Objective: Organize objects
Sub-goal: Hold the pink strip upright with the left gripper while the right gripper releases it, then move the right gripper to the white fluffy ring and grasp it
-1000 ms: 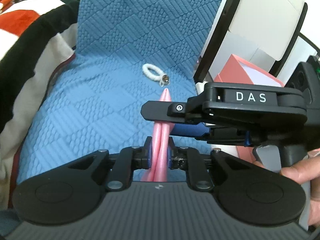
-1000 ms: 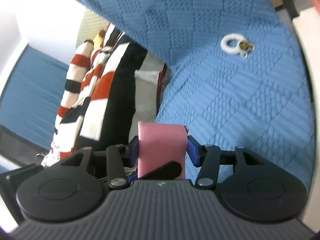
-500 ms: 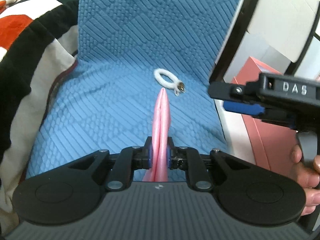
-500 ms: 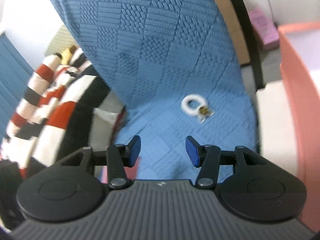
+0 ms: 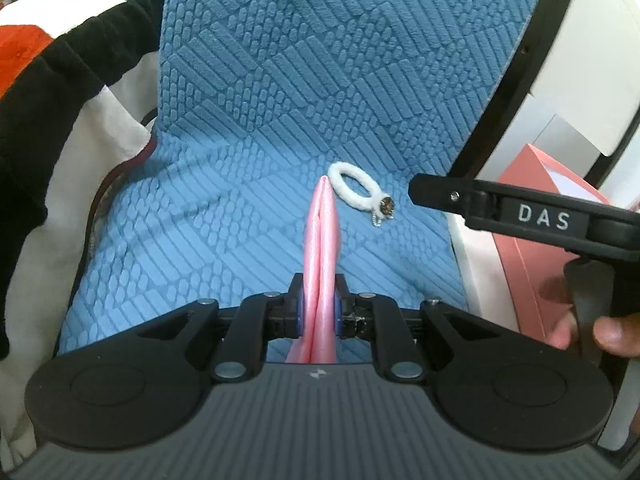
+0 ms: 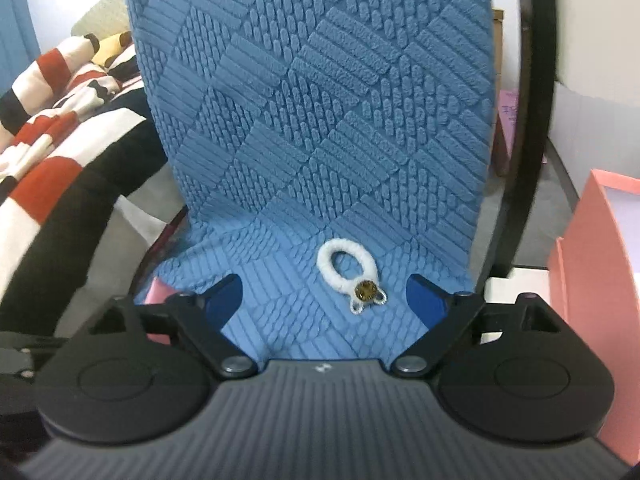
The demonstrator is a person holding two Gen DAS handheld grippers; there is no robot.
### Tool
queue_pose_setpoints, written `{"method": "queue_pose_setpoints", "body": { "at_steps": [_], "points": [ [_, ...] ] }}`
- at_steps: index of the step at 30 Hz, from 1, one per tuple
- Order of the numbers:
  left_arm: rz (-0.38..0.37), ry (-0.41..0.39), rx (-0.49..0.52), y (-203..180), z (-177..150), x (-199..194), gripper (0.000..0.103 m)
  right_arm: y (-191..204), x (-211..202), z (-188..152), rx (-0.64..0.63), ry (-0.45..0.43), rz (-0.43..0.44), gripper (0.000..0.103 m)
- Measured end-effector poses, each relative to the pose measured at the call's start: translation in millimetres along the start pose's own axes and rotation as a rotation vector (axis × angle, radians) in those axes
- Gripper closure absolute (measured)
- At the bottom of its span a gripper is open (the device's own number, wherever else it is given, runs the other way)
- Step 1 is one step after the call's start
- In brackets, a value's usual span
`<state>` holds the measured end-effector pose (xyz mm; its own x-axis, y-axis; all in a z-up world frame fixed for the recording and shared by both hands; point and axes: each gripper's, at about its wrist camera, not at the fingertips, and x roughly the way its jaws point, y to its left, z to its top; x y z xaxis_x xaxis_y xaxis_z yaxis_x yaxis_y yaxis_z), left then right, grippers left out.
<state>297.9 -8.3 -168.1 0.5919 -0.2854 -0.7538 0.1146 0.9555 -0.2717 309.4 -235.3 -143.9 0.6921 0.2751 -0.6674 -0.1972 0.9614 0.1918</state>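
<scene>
A folded pink satin cloth (image 5: 320, 264) is clamped edge-on between the pads of the left gripper (image 5: 318, 310), above a blue quilted chair seat (image 5: 192, 240). The right gripper (image 6: 325, 302) is shown with jaws just spread wide and nothing between them. A fluffy white hair tie with a brown charm (image 6: 349, 276) is seen lying on the seat, ahead of both grippers.

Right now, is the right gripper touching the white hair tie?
Apart. The right wrist view shows the right gripper open, with blue cushion visible between each pad and the white hair tie, which lies on the cushion.
</scene>
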Motion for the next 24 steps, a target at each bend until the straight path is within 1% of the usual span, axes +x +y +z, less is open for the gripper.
{"method": "queue_pose_setpoints", "body": {
  "at_steps": [3, 6, 10, 11, 12, 16, 18, 19, 21, 24],
  "points": [
    [0.002, -0.006, -0.02, 4.4, 4.1, 5.2, 0.087, -4.0, 14.9, 6.5, 0.013, 0.006, -0.017, 0.013],
    [0.004, -0.004, -0.019, 3.8, 7.3, 9.5, 0.087, -9.0, 30.5, 11.1, 0.034, 0.014, -0.025, 0.013],
    [0.027, -0.015, -0.009, 4.0, 10.1, 15.3, 0.087, -11.6, 54.0, 12.7, 0.016, 0.042, -0.052, 0.014],
    [0.038, -0.015, -0.011, 4.3, 11.0, 17.2, 0.087, -12.7, 60.2, 13.0, 0.012, 0.051, -0.063, 0.018],
    [0.044, -0.012, -0.015, 4.7, 11.8, 19.3, 0.087, -13.7, 65.8, 13.3, 0.009, 0.062, -0.074, 0.027],
    [0.03, -0.003, -0.027, 4.9, 13.8, 25.3, 0.087, -20.5, 88.8, 11.4, 0.008, 0.114, -0.111, 0.036],
    [0.042, 0.01, -0.022, 4.6, 14.0, 29.3, 0.087, -22.7, 97.5, 10.0, -0.007, 0.131, -0.125, 0.044],
    [0.052, 0.019, -0.016, 4.5, 14.0, 31.2, 0.087, -23.8, 101.6, 9.1, -0.019, 0.137, -0.133, 0.047],
    [0.06, 0.022, -0.017, 5.1, 13.6, 32.6, 0.087, -26.9, 109.7, 7.0, -0.033, 0.153, -0.144, 0.057],
    [0.044, 0.028, -0.034, 7.1, 14.2, 32.4, 0.087, -28.6, 111.0, 5.1, -0.059, 0.138, -0.144, 0.06]
  ]
}}
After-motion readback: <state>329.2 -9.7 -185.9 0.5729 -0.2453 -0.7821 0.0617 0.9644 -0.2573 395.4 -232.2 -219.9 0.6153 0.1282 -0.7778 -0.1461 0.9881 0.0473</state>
